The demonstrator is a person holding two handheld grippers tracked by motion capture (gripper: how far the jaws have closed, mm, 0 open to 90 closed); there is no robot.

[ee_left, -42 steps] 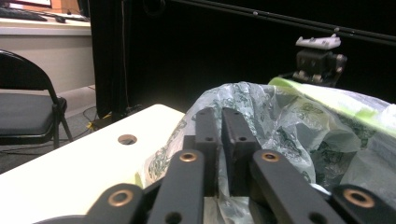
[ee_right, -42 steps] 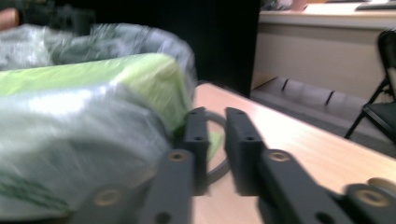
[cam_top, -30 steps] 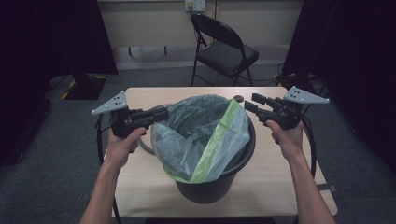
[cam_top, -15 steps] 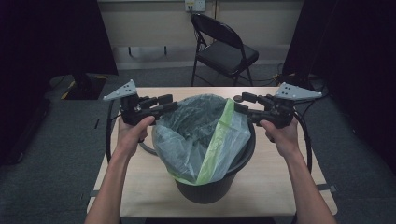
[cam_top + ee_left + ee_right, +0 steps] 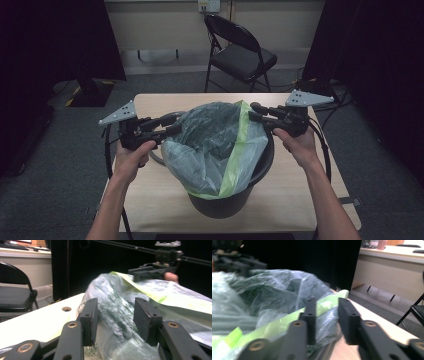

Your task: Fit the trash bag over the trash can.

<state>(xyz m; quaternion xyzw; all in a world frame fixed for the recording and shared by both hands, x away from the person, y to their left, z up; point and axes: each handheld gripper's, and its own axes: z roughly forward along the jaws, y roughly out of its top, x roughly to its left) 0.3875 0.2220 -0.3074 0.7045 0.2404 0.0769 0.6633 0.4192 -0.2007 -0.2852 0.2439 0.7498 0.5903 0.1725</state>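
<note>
A black bucket [image 5: 250, 185] stands mid-table, lined with a clear grey plastic bag [image 5: 210, 140] that has a green band [image 5: 240, 150] down its right side. My left gripper [image 5: 172, 125] is at the bag's left rim. In the left gripper view it [image 5: 115, 320] is open, with crumpled bag film [image 5: 117, 305] between and beyond the jaws. My right gripper [image 5: 255, 112] is at the bag's far right rim. It [image 5: 328, 320] also stands open, and the green band [image 5: 327, 302] runs through the gap between its jaws.
The bucket rests on a light wooden table [image 5: 310, 200]. A black folding chair [image 5: 240, 55] stands on the grey floor behind the table. Dark curtains hang at both sides. Cables loop down from both grippers beside the table edges.
My left gripper rose toward the far side, then came back down and nearer, level with the bag's left rim. The right gripper shifted slightly left toward the bag.
</note>
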